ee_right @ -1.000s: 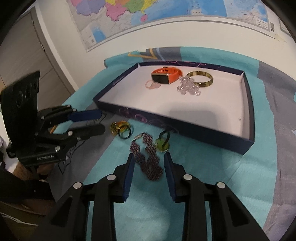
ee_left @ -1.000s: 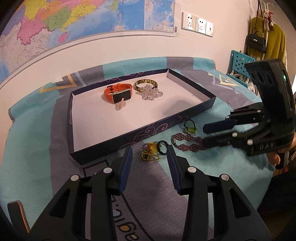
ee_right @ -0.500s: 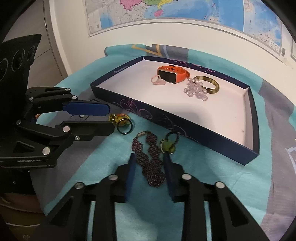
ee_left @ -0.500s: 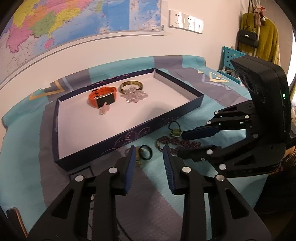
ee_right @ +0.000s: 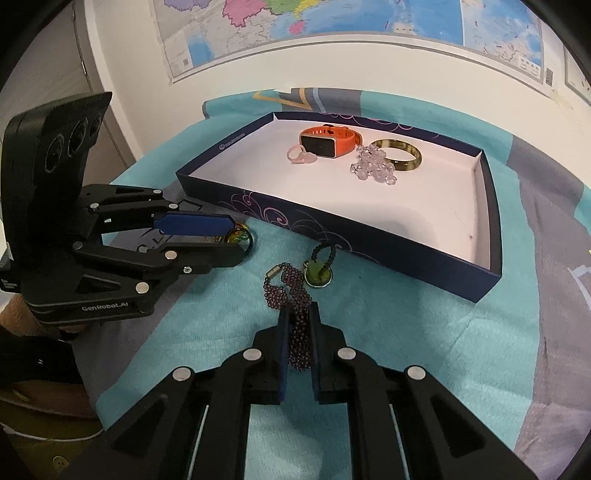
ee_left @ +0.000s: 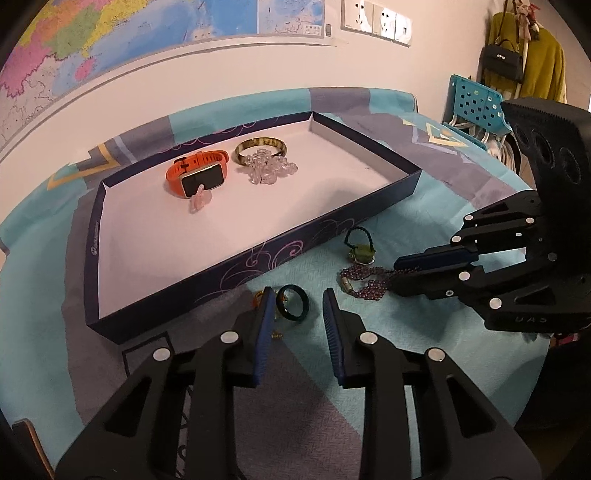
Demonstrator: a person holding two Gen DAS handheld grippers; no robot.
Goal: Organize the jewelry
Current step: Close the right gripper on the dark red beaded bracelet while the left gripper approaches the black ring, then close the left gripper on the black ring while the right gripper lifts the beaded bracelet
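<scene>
In front of the navy tray (ee_right: pixel 388 236), we see the right gripper (ee_right: pixel 298 314), its fingers just narrowed, pinching the purple bead chain (ee_right: pixel 291 295); the left gripper (ee_left: pixel 297 306), fingers closing but apart, straddles the dark ring (ee_left: pixel 293 303).

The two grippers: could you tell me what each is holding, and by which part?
The right gripper has just closed on the purple bead chain's near end. The left gripper, still closing, straddles the dark ring, holding nothing.

wall: white | map (ee_left: pixel 110 40) | sockets (ee_left: pixel 376 22) | chair (ee_left: pixel 476 99) turquoise
</scene>
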